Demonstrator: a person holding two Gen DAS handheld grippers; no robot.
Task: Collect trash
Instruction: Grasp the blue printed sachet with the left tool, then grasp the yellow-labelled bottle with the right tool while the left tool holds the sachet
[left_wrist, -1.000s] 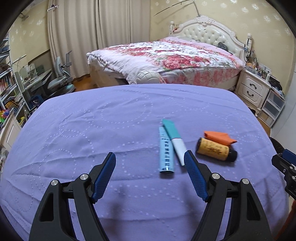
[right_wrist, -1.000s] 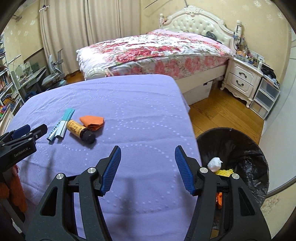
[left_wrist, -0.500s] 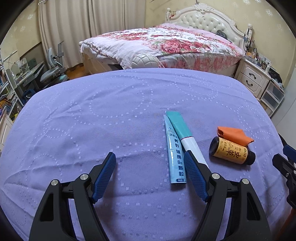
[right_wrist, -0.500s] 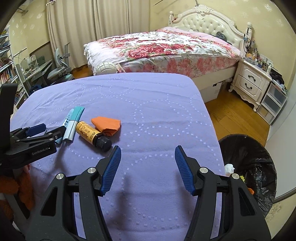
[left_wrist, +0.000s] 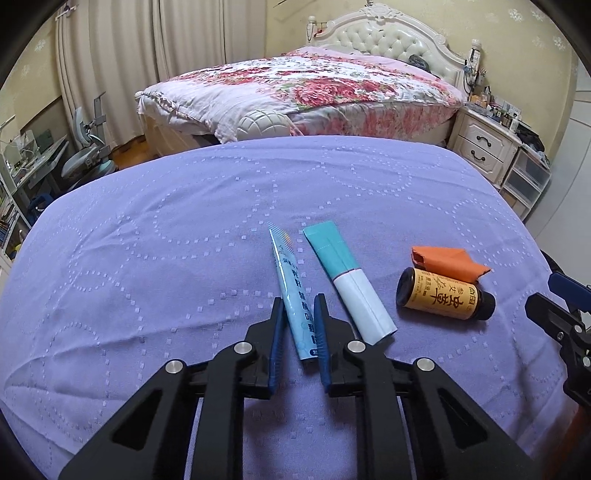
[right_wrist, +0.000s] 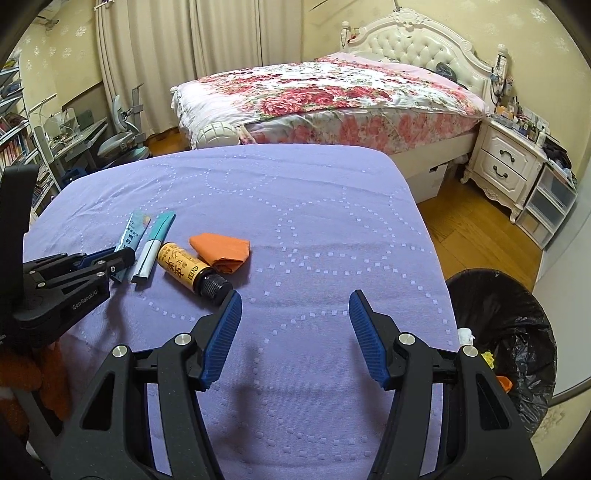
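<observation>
The left tool (left_wrist: 299, 325) has narrowed onto the light-blue tube's (left_wrist: 291, 291) near end on the purple worktop (left_wrist: 147, 240), presumably to bin it, while the right tool (right_wrist: 293, 328) waits wide by the black-lined bin (right_wrist: 517, 332).

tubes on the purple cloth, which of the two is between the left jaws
The light blue tube with printed characters; the left gripper has its jaws closed around its near end. The teal-and-white tube lies free just to its right.

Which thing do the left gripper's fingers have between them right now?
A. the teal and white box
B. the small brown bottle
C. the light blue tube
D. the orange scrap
C: the left gripper has its fingers closed around the near end of the light blue tube.
</observation>
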